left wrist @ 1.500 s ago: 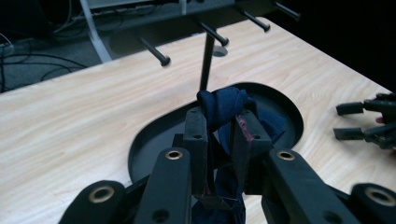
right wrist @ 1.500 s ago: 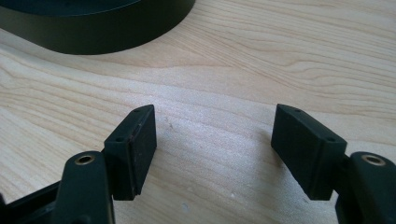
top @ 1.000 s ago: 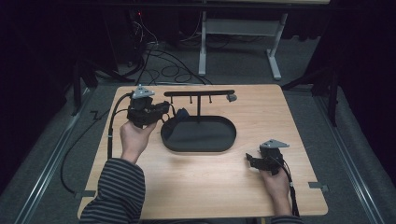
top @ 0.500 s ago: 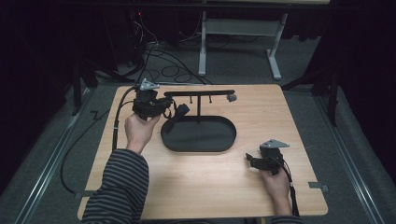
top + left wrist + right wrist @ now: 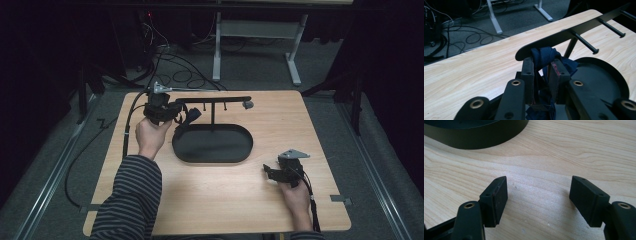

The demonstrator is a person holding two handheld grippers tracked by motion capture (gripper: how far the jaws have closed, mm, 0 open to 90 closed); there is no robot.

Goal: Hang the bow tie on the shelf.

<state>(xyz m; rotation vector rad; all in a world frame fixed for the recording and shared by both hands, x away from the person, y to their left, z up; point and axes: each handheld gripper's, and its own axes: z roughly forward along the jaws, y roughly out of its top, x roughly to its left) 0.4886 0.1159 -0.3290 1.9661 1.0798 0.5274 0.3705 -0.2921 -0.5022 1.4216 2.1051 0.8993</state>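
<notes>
Pinching a dark blue cloth [image 5: 543,58], the left gripper [image 5: 176,113] sits up at the far left of the table [image 5: 220,200], right by the end of the black rack [image 5: 212,101]. In the left gripper view the jaws are squeezed in on the fabric, a knotted bunch of it poking up between the pads [image 5: 527,72] and touching the underside of the rack's flat bar [image 5: 564,37]. More cloth hangs below the jaws, over the near edge of the oval tray [image 5: 614,75]. Pegs [image 5: 585,42] stick out from the bar, bare. From above, the cloth [image 5: 191,115] shows just right of the gripper, at the tray's [image 5: 212,159] left rim, and the hand [image 5: 150,136] with its striped sleeve [image 5: 127,200] reaches in from below.

Over on the other side, the right gripper [image 5: 270,172] rests low on the wood near the front right, well apart from the tray. Its jaws are spread wide, bare table [image 5: 544,195] between the pads [image 5: 500,195], with the tray's wall [image 5: 474,137] at the top of the right gripper view. The right hand [image 5: 295,197] holds it from behind.
</notes>
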